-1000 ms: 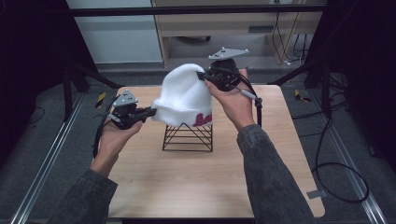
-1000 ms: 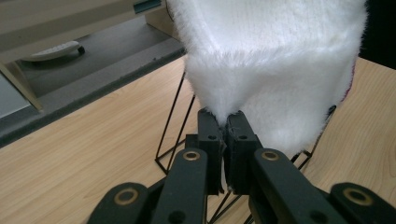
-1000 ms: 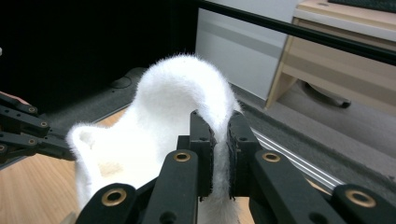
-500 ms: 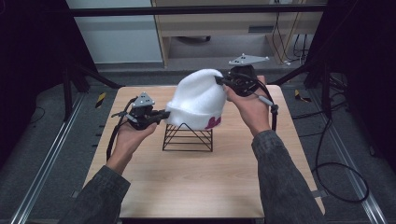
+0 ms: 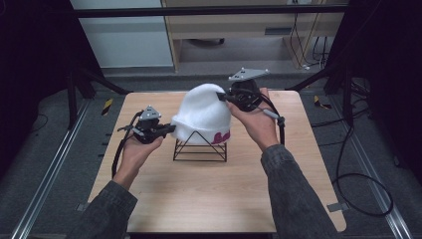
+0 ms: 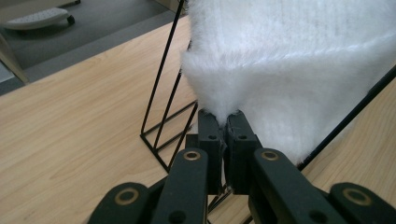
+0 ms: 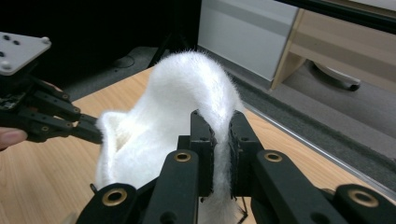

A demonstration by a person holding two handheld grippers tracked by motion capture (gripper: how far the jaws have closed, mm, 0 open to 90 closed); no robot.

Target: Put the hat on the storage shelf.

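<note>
Pinching fluffy white hat (image 5: 201, 117) over wire stand (image 5: 200, 149).

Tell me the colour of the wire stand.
Black; the wire stand shows best in the high view.

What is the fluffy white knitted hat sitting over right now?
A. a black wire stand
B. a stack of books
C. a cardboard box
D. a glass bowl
A: the fluffy white knitted hat is draped over a black wire stand on the wooden table, with the left gripper and the right gripper each pinching its edge.
</note>
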